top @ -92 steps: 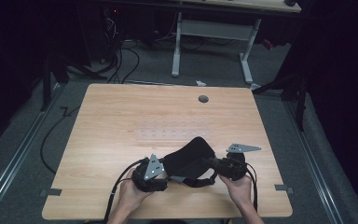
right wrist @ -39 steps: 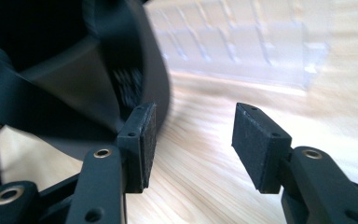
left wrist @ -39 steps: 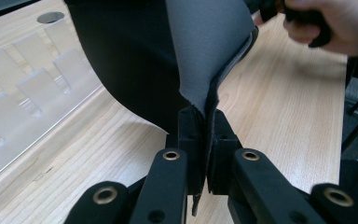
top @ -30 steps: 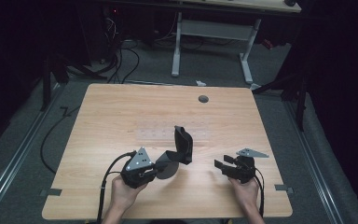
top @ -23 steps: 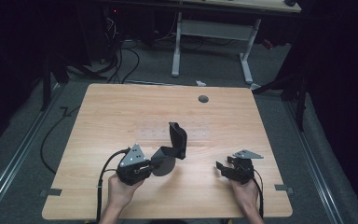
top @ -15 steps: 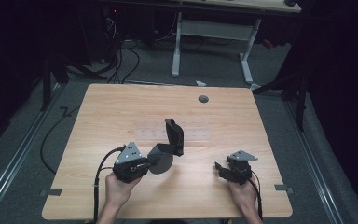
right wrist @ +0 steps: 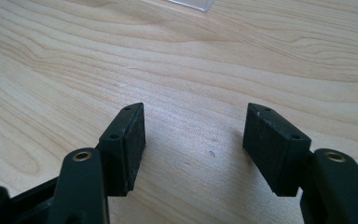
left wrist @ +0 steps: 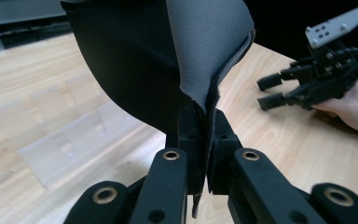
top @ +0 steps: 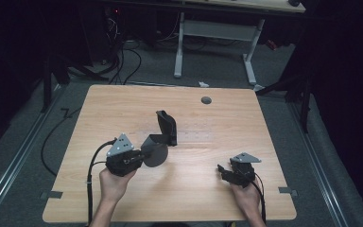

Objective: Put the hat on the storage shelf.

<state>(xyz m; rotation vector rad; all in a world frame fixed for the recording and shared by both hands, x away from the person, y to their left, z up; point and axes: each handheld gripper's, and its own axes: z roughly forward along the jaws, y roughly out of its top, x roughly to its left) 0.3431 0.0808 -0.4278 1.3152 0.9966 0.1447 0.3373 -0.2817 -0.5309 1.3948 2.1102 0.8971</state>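
A black cloth with a grey underside is held up off the wooden table, folded and standing partly upright. My left gripper is shut on its lower edge; in the left gripper view the cloth rises from between the closed jaws of my left gripper. My right gripper sits low near the table's front right, open, with nothing between its fingers. In the right gripper view, my right gripper has its pads spread apart over bare wood. The left gripper view also catches the right gripper at the far right.
A small round grey grommet sits in the table near its far edge. A faint clear taped patch lies mid-table. Cables trail off the left front. A desk frame stands on the floor beyond.
The right gripper let go of the cloth and drew back to the front right, now open. The left gripper carried the cloth leftward and lifted it so it stands folded.
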